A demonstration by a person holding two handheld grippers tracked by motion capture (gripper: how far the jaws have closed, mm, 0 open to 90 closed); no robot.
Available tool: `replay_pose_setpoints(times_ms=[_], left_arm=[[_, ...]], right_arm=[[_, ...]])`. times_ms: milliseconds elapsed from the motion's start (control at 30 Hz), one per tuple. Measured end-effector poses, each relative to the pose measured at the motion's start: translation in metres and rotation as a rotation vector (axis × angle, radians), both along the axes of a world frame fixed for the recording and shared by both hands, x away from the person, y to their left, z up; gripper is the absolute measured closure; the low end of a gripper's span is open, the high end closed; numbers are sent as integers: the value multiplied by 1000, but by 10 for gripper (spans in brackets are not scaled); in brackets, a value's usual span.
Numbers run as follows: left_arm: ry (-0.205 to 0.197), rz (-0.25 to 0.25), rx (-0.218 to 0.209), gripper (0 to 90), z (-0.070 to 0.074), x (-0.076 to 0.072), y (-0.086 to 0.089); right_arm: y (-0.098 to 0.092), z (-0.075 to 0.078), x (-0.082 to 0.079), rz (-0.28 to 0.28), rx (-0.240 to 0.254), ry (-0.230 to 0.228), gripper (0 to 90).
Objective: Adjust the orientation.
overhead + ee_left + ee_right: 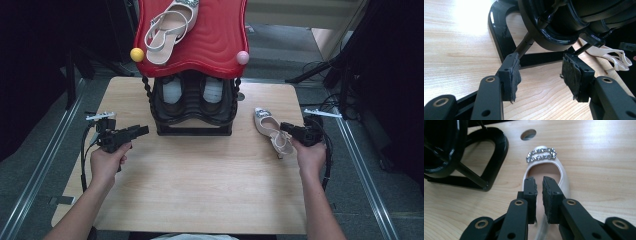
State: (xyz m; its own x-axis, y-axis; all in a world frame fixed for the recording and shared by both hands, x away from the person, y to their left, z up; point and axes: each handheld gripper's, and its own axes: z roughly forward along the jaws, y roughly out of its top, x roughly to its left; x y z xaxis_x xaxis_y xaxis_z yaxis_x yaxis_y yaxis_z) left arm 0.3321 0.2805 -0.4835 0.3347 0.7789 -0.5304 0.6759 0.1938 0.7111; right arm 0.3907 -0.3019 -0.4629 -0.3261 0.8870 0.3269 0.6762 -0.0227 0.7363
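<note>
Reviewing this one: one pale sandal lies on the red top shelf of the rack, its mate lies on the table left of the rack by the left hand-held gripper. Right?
Not quite. The second pale sandal lies on the table right of the rack, by the right hand-held gripper, as the high view shows. The other sandal does lie on the red top shelf.

Overhead light, bright on table (200, 180); surroundings v. dark. Glare patches on wood in both gripper views. Near jaws slightly soft; high view low-res, mild blur. Shadows soft.
</note>
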Motion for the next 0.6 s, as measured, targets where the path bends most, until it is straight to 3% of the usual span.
replay_pose_setpoints(times_ms=[267, 467, 600], left_arm=[[3, -3, 3, 479, 0, 0, 0], [5, -3, -1, 478, 0, 0, 1], [4, -4, 1, 478, 0, 0, 0]], right_arm=[[13, 4, 0, 36, 1, -3, 749], [25, -7, 7, 65, -32, 32, 714], [28, -15, 11, 74, -57, 48, 740]])
